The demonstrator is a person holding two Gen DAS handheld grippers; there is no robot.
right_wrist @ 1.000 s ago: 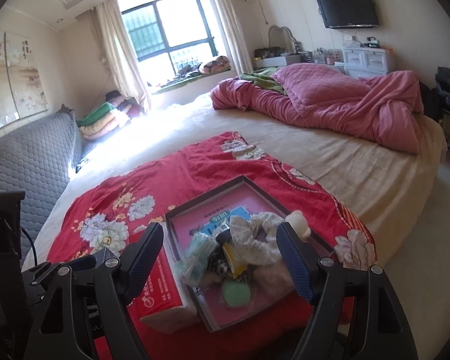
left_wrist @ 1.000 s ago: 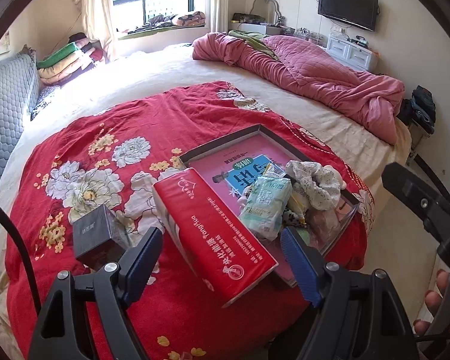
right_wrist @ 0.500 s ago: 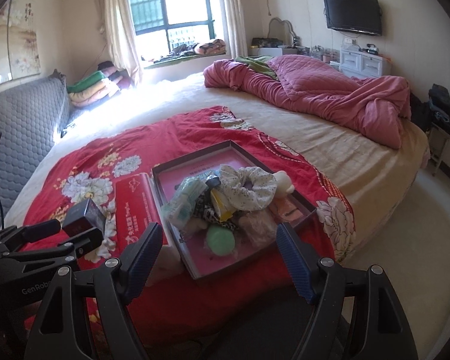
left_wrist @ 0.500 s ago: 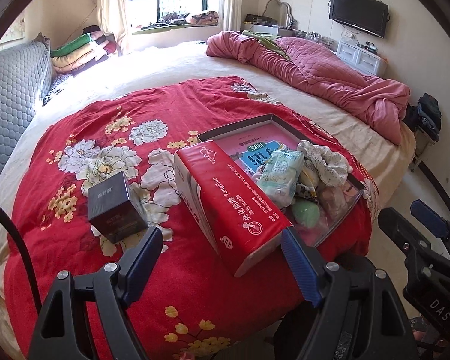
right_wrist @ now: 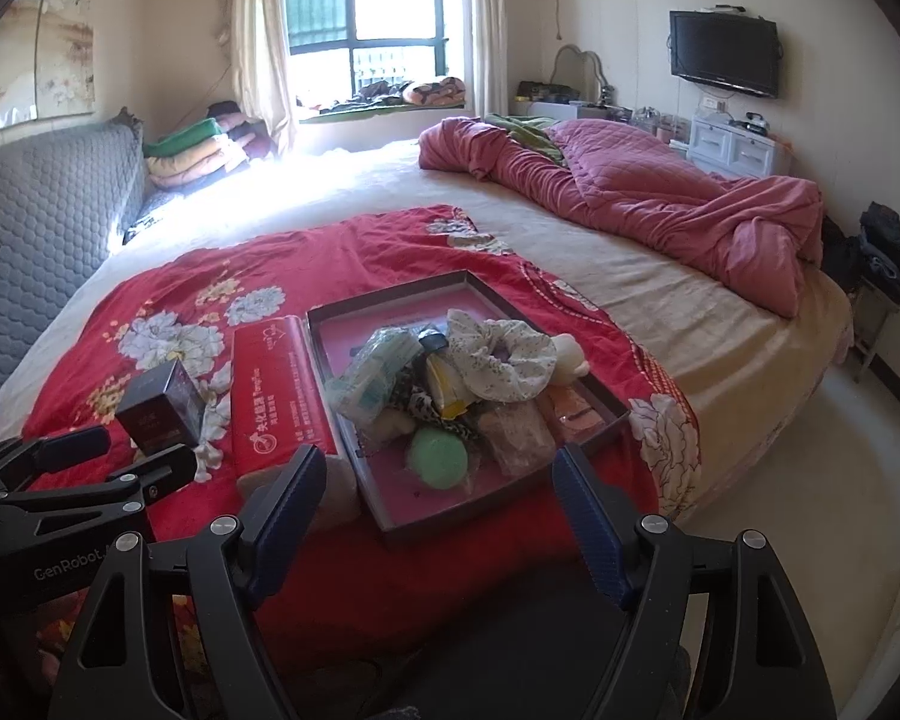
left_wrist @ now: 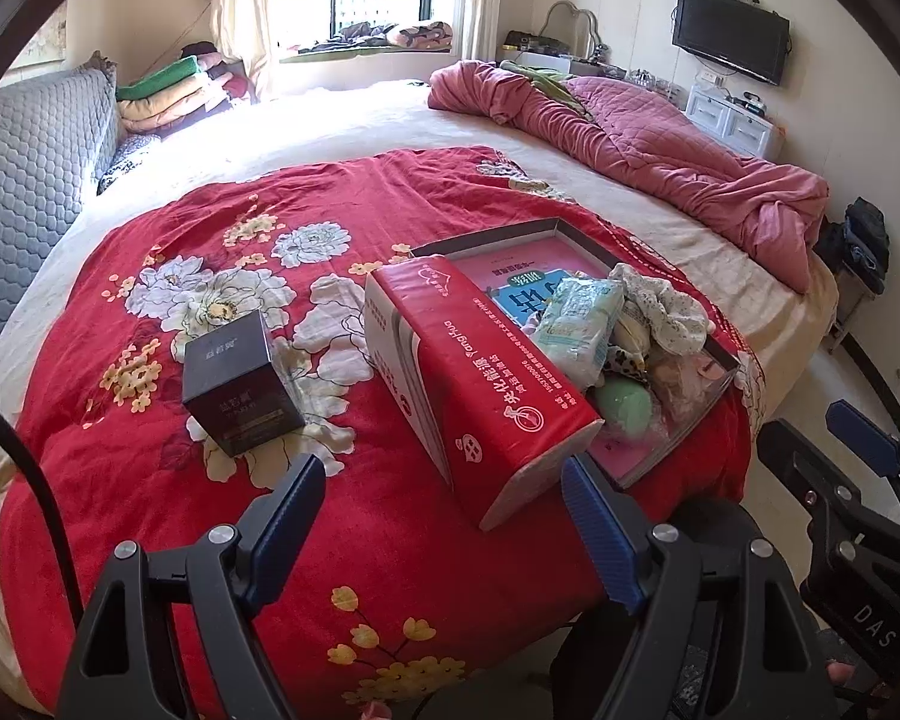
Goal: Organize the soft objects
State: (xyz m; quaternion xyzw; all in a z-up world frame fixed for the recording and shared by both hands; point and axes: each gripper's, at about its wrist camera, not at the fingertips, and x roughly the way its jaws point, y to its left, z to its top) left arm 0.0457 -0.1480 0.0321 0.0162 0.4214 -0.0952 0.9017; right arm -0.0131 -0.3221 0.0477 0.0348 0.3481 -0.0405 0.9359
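Note:
A shallow grey tray (right_wrist: 390, 300) with a pink floor lies on the red flowered blanket (left_wrist: 210, 480). It holds a heap of soft things: a floral scrunchie (right_wrist: 501, 354), a pale tissue pack (right_wrist: 372, 372), a green sponge ball (right_wrist: 438, 456) and pink packets (right_wrist: 513, 429). The tray also shows in the left wrist view (left_wrist: 546, 227). A red tissue pack (left_wrist: 480, 378) leans against its left side. My left gripper (left_wrist: 444, 525) is open and empty, short of the red pack. My right gripper (right_wrist: 438, 513) is open and empty, before the tray's near edge.
A black box (left_wrist: 240, 384) stands on the blanket left of the red pack. A crumpled pink quilt (right_wrist: 660, 204) lies at the far right of the bed. A grey padded headboard (right_wrist: 36, 204) is at left. Floor (right_wrist: 810, 450) lies to the right.
Both grippers have pulled back from the bed and risen; the tray, red pack and black box now sit farther off. Both stay open and empty.

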